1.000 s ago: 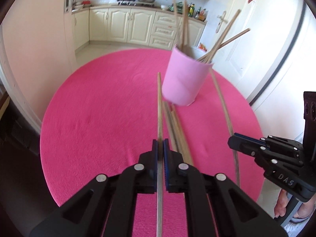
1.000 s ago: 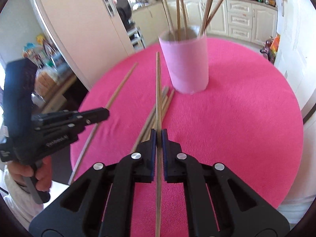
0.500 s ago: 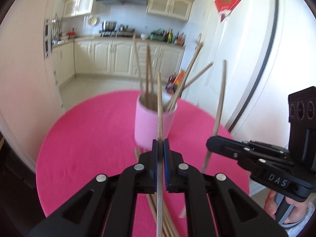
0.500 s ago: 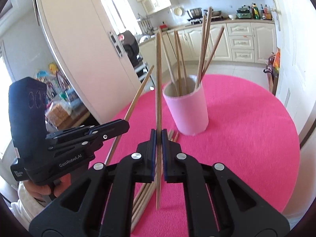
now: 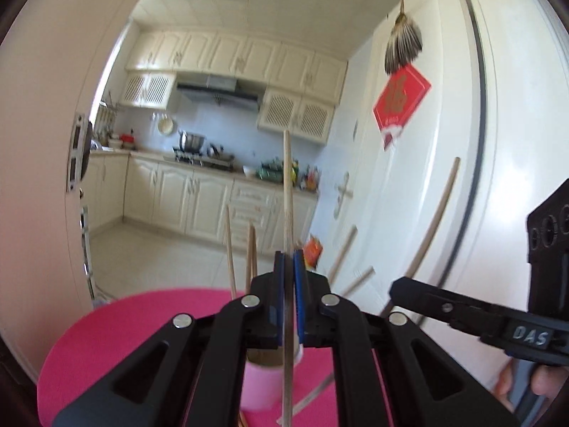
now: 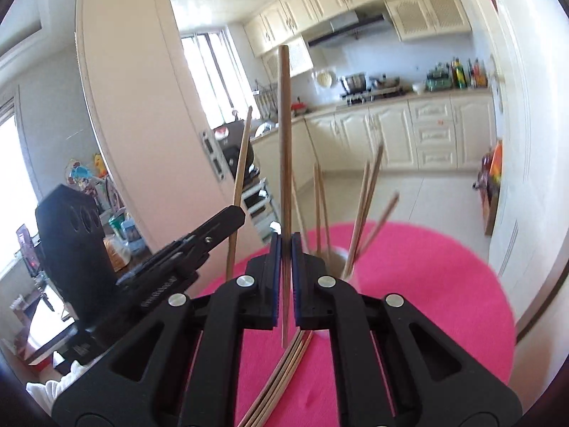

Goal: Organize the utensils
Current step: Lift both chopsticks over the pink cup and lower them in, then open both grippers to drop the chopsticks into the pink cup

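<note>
My left gripper point(image 5: 288, 259) is shut on a wooden chopstick point(image 5: 288, 192) and holds it upright above the pink cup point(image 5: 265, 380). My right gripper point(image 6: 283, 245) is shut on another chopstick point(image 6: 284, 135), also upright, just in front of the cup point(image 6: 339, 259), which is mostly hidden behind the jaws. Several chopsticks point(image 6: 362, 213) stand in the cup. A bundle of loose chopsticks point(image 6: 281, 377) lies on the pink round table point(image 6: 426, 302). The left gripper point(image 6: 199, 245) shows at left in the right wrist view; the right gripper point(image 5: 462, 313) shows at right in the left wrist view.
A white fridge door point(image 5: 462, 178) with a red paper sign point(image 5: 400, 105) stands to the right of the table. A cream wall panel point(image 6: 142, 124) stands to the left. Kitchen cabinets point(image 5: 199, 199) and a stove lie beyond the floor.
Both grippers have lifted their chopsticks off the table and tilted them upright. Both have moved closer to the pink cup.
</note>
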Demonstrator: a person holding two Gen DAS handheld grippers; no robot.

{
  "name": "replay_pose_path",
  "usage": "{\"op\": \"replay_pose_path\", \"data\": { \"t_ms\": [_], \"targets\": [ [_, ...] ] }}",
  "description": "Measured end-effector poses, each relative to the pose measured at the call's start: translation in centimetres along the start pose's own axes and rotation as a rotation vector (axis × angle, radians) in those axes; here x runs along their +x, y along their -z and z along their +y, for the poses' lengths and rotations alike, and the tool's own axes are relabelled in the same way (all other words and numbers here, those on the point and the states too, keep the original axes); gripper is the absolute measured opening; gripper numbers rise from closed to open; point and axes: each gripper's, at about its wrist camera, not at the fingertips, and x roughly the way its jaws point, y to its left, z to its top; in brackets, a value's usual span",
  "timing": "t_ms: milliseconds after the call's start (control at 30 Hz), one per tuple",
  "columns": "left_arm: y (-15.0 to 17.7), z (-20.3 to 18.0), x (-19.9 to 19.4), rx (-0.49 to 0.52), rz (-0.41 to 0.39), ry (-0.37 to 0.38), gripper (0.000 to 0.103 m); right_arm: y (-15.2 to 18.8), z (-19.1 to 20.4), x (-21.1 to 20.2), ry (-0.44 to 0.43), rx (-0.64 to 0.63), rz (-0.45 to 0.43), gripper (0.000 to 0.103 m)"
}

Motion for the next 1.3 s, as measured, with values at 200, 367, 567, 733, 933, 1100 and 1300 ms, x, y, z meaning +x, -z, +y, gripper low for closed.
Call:
{"op": "replay_pose_path", "data": {
  "t_ms": [200,367,567,733,933,1100,1300],
  "targets": [
    [-0.8,-0.4,2.1,-0.001,-0.152,-0.012,0.006,-2.5,-0.4,1.5,0.045,-0.042,-0.061,0.006],
    [-0.5,-0.4,4.2,0.001,-0.208,-0.065,0.006,-2.5,-1.2,2.5,0.054,-0.052,-0.066,0.006],
    [0.2,0.6,6.4,0.005,-0.225,-0.105,0.006,-1.5,-2.0,4.0,0.058,-0.053,-0.023,0.006],
    [1.6,1.6,7.2,-0.002,-0.183,-0.114,0.006,-0.8,-2.2,5.2,0.052,-0.052,0.013,0.006],
    [2.3,2.8,7.1,-0.020,-0.091,-0.073,0.006,0.1,-2.2,6.1,0.061,-0.049,0.035,0.006],
    [2.0,3.1,6.2,-0.014,-0.050,-0.044,0.006,0.6,-2.1,6.4,0.077,-0.046,0.047,0.006],
    [1.8,3.0,4.7,0.000,-0.020,-0.047,0.026,0.9,-1.9,7.0,0.099,-0.043,0.067,0.006]
  ]
}}
